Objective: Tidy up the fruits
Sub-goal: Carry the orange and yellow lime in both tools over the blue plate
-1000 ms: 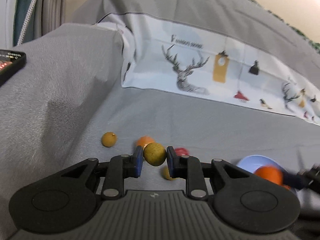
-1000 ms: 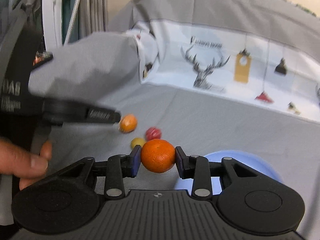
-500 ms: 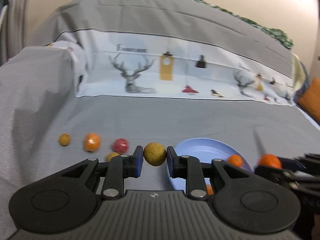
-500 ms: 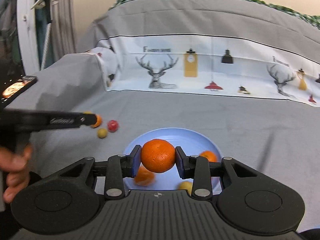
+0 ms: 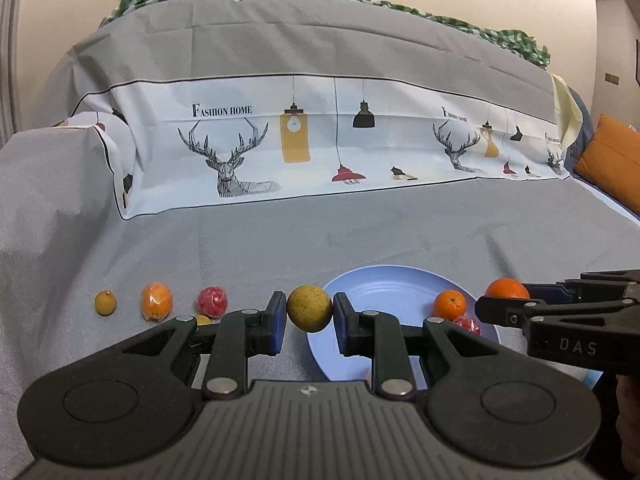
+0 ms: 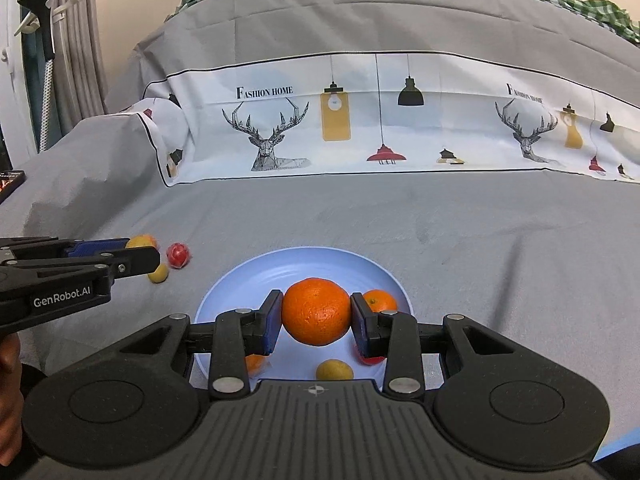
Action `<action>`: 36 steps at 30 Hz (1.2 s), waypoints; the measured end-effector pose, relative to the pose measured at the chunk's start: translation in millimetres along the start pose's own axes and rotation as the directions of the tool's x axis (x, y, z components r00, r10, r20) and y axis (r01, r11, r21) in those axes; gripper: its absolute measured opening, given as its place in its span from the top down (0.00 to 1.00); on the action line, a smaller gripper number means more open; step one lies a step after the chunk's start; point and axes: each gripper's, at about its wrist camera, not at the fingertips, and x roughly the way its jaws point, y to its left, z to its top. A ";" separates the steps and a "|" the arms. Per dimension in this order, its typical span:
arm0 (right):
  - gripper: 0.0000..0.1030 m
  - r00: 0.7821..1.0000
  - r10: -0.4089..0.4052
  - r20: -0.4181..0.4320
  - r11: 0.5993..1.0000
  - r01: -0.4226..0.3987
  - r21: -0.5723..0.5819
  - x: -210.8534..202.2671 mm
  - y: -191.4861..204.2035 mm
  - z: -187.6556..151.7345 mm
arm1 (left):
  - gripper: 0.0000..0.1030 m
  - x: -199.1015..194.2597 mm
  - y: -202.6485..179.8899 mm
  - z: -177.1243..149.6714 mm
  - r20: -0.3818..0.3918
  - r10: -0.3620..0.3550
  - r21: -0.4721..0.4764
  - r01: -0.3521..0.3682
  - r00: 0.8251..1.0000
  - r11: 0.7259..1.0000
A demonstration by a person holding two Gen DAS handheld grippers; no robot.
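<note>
My left gripper is shut on a yellow-green round fruit and holds it above the left rim of the blue plate. My right gripper is shut on a large orange above the same plate. The plate holds a small orange, a yellow fruit, a red fruit and another orange, both partly hidden by my fingers. Left of the plate lie a small yellow fruit, a wrapped orange fruit and a red wrapped fruit.
Everything rests on a grey sofa cover with a white printed deer strip on the backrest. An orange cushion sits at the far right. The left armrest rises at the left. Another small yellow fruit lies by the red one.
Both grippers have swung right from the loose fruits to the blue plate, each still holding its fruit. The right gripper now hangs over the plate's middle.
</note>
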 end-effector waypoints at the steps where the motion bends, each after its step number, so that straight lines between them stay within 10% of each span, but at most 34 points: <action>1: 0.64 1.000 -0.001 -0.001 1.000 0.001 0.000 0.2 -0.2 -0.1 | 0.73 0.9 -0.4 -0.1 -0.003 0.000 -0.001 0.000 1.000 1.000; 36: 0.64 1.000 0.008 -0.021 0.999 -0.009 -0.034 4.0 8.6 -4.0 | 0.73 11.1 -3.2 -3.5 -0.014 -0.052 -0.019 0.052 0.999 0.998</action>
